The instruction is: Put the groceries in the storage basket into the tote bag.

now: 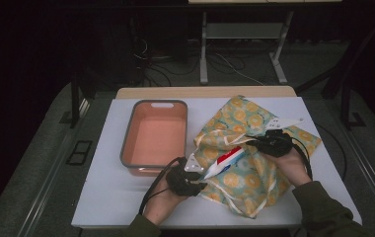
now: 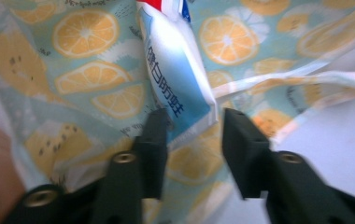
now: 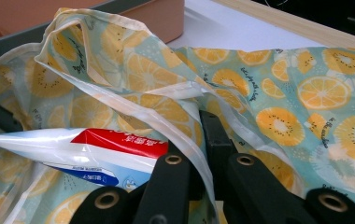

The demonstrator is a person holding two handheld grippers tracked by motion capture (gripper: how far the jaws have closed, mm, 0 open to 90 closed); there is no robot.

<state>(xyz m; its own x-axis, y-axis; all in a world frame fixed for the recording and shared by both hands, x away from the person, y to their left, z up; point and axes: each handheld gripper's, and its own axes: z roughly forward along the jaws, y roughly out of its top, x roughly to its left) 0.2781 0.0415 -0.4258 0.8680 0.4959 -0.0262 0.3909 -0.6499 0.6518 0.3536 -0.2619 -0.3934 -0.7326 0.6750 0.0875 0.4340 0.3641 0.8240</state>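
Lying on one fruit-print bag [image 1: 254, 148], one tube [image 1: 223, 162] sits between the parted left claw [image 2: 192, 140]; right claw [image 3: 196, 154] clamps the bag's edge.

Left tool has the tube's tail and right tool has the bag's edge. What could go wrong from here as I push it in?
1. The left tool brackets only the flat tail of the toothpaste tube; it could slip or twist out.
2. The right tool pinches just the white hem of the citrus-print bag; the mouth may sag shut.
3. The tube's head could snag a fold.
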